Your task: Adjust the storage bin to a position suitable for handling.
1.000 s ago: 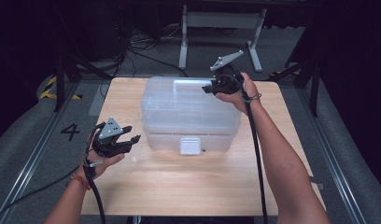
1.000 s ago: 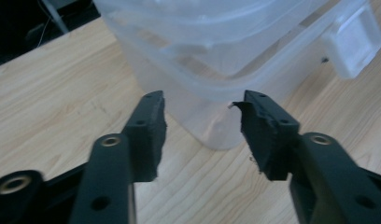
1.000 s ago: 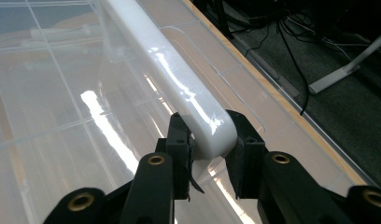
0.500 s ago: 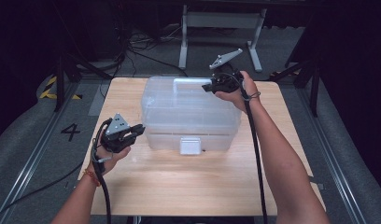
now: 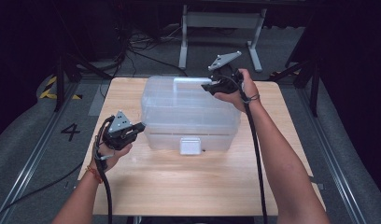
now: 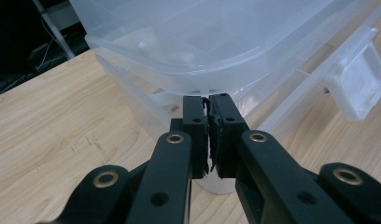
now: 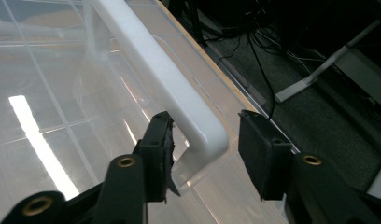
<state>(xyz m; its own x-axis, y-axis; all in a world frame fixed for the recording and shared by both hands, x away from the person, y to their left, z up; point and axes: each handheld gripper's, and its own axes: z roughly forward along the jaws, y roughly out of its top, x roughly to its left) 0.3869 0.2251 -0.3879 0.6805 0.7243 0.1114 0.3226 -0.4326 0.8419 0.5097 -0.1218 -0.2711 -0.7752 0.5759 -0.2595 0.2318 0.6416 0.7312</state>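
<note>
A clear plastic storage box [image 5: 188, 112] with its lid on stands in the middle of the wooden table [image 5: 179, 186]. A white handle [image 5: 188, 80] lies on the lid and a white latch [image 5: 189, 145] hangs at the front. My left gripper [image 5: 139, 127] is shut with nothing between its pads. In the left gripper view its tips [image 6: 208, 100] sit just under the lid rim of the box [image 6: 202, 42], left of the latch [image 6: 359, 88]. My right gripper [image 5: 206, 87] straddles the handle's right end [image 7: 165, 79]. Its jaws [image 7: 205, 122] have just been opening and stand apart around the handle without pressing it.
Bare table runs in front of the box and to both sides. Behind the table stands a grey metal frame [image 5: 221, 18] among floor cables. A painted 4 [image 5: 69, 131] and striped tape [image 5: 51, 88] mark the floor at the left.
My left gripper has moved right to the box's left front corner and its jaws have closed. The right gripper stays at the handle with its jaws now wider.
</note>
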